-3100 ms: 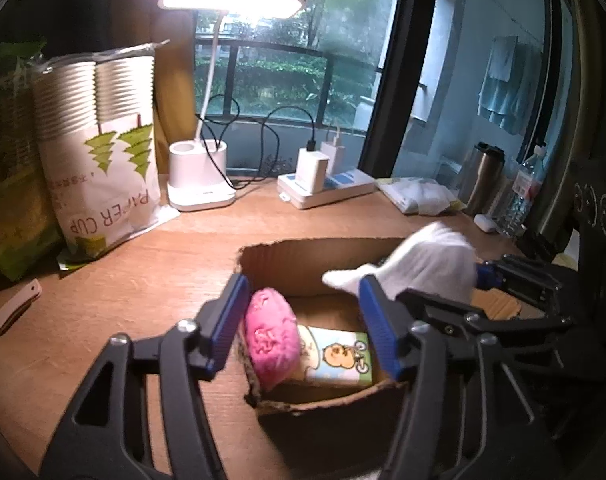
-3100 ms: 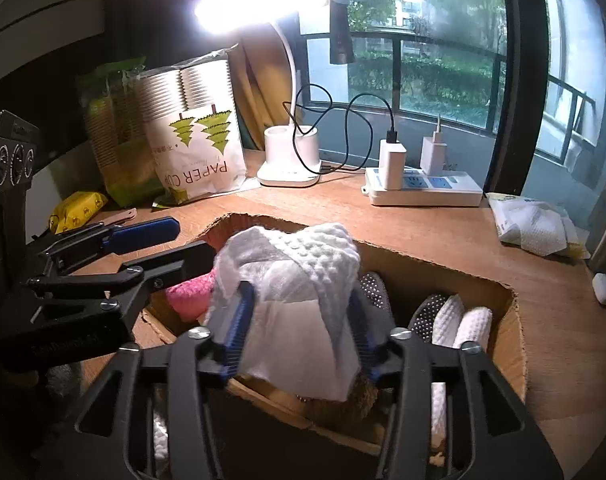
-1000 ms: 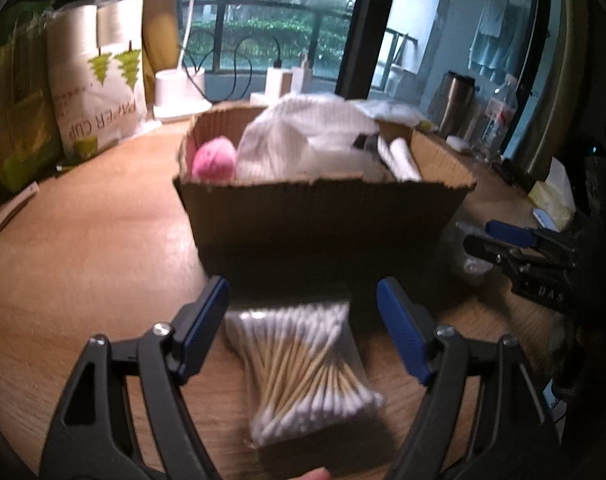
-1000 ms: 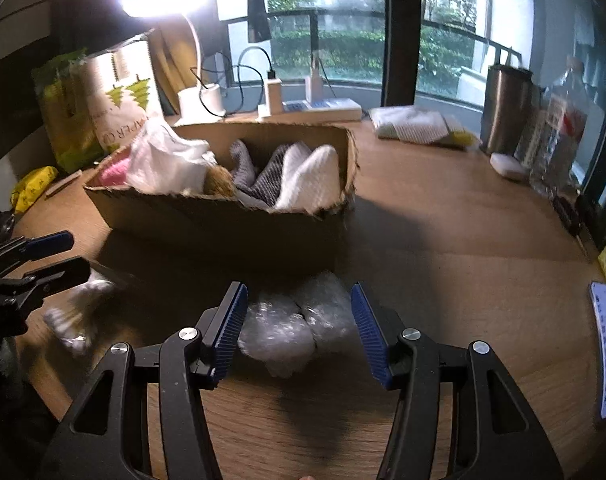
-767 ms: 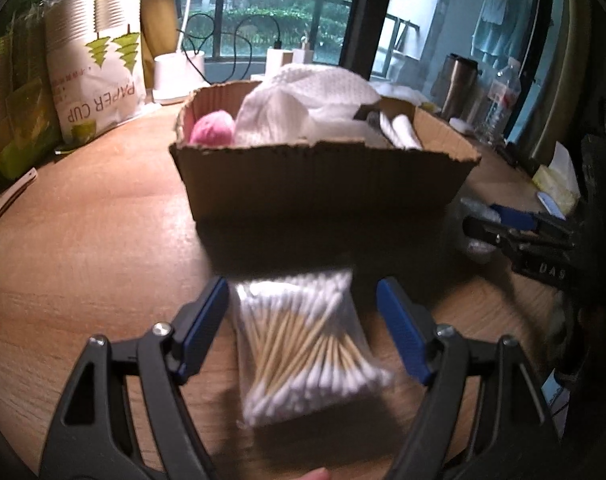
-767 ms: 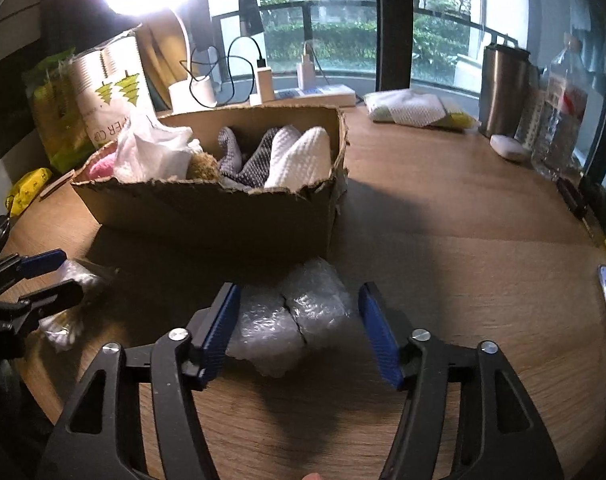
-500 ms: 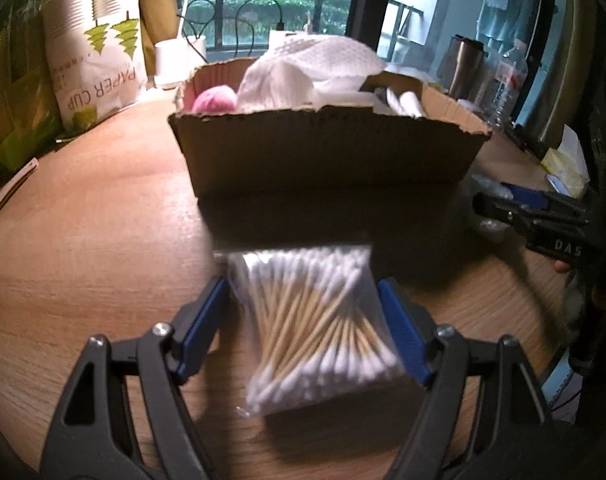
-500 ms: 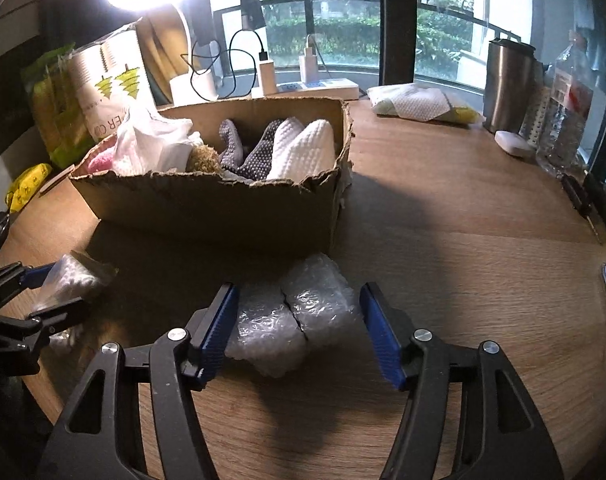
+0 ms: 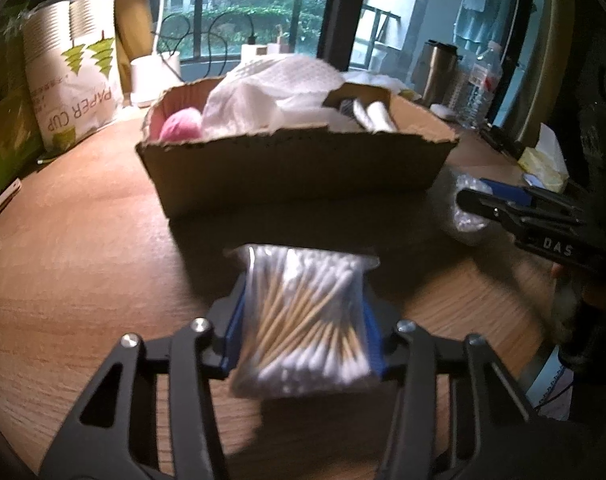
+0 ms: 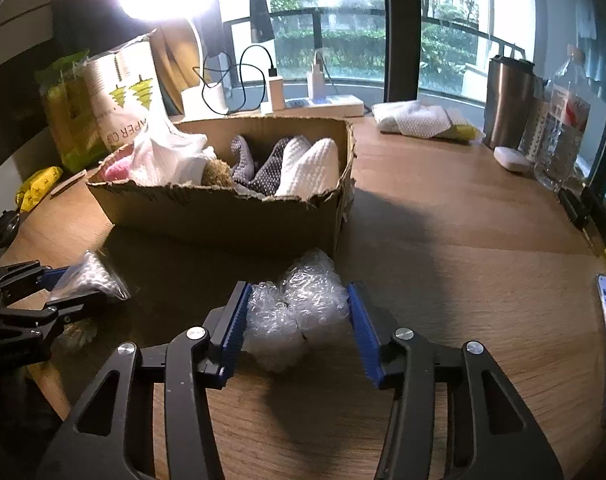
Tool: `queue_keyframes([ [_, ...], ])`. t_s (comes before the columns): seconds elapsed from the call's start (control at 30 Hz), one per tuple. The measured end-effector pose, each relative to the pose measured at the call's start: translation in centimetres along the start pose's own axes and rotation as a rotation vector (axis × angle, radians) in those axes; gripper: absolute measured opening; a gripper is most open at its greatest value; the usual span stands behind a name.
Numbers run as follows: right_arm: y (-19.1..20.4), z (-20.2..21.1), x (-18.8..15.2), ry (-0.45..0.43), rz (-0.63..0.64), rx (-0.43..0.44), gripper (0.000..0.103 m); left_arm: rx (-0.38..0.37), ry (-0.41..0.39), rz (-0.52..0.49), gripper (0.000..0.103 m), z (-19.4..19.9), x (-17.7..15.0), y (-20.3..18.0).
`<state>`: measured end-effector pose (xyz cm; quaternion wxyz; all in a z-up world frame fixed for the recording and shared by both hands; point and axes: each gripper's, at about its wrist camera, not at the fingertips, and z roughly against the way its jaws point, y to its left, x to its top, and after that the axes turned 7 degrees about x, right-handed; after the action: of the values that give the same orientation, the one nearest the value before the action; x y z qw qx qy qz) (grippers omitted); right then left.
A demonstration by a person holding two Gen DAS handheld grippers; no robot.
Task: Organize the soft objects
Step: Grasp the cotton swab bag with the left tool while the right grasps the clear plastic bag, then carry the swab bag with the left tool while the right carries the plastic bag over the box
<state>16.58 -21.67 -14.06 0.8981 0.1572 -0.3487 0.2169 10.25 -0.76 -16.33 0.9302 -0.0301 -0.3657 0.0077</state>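
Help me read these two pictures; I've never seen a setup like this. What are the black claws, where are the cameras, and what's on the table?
No robot here: a person holds a two-finger gripper in each hand, and each gripper carries a fisheye camera looking along its fingers. One picture is from the left gripper, one from the right gripper.

The left one's jaws have just been closing and now pinch a bag of cotton swabs. The right one's jaws have also been closing, around a wad of bubble wrap on the wooden table; whether they press it yet is unclear.

Behind both stands a cardboard box already holding cloths and other soft things.
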Motion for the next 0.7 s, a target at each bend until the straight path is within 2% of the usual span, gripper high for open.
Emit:
queue_keyframes([
  [0.7,-0.6,5.5,2.6,-0.152,0.02,0.022,0.051,-0.063,-0.199,-0.041,0.049,4.4,5.7,-3.5],
])
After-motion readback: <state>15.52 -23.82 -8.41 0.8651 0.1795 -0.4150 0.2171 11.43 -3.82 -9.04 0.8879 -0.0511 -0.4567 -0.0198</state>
